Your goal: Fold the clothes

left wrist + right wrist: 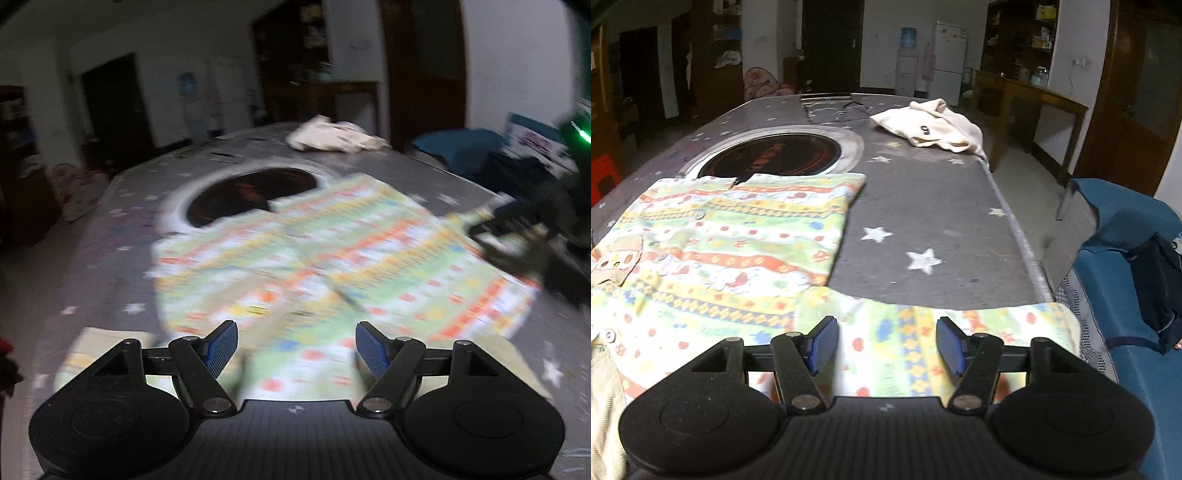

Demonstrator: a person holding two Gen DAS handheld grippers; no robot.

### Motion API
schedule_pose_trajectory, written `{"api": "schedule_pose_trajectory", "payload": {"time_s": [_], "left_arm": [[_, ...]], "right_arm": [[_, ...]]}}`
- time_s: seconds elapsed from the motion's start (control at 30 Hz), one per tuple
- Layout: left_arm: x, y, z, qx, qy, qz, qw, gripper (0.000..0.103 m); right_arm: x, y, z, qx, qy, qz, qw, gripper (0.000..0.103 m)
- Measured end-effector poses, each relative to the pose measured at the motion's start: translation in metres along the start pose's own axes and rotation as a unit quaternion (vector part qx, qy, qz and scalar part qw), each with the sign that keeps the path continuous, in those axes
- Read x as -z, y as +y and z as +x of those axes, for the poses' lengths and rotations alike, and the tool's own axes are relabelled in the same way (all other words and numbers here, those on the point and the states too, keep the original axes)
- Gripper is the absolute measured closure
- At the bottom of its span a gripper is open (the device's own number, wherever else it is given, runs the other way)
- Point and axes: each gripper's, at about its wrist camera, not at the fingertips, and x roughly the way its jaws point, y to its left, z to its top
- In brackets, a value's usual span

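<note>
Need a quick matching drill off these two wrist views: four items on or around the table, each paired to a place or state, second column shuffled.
1. patterned shirt
2. cream garment
3. round dark inset
4. right gripper

A. crumpled at the table's far end
B. open, nothing between its pads
C. spread flat on the near half
D. set into the tabletop, partly covered by the shirt's far edge

Pairs: 1-C, 2-A, 3-D, 4-B
</note>
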Motion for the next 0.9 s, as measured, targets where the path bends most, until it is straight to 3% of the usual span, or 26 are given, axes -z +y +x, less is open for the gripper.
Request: {"api": "schedule_pose_trajectory", "payload": {"time_s": [0.17,0.33,0.5,0.57,0.73,0.9], "left_arm": [[0.002,0.050,0.005,-0.068,0.008,-0.038,0.9970,0.035],[0.015,0.080,0.014,-0.099,0.037,-0.046,0.9933,0.044],[0.026,0.089,0.026,-0.092,0.054,-0.033,0.9937,0.056],[0.026,0.090,0.027,-0.087,0.052,-0.030,0.9945,0.070],[0.028,0.099,0.026,-0.080,0.047,-0.044,0.9947,0.093],[0.032,0.119,0.009,-0.101,0.031,-0.090,0.9903,0.098]], "right_arm": [[0.001,0.009,-0.001,-0.008,0.001,-0.003,1.000,0.035],[0.003,0.009,0.001,-0.008,0.002,0.001,1.000,0.033],[0.004,0.010,0.002,-0.005,0.003,0.001,1.000,0.030],[0.004,0.010,0.002,-0.003,0.004,0.001,1.000,0.030],[0.003,0.011,0.002,0.001,0.005,-0.002,1.000,0.028],[0.003,0.011,0.003,0.003,0.005,-0.002,1.000,0.027]]}}
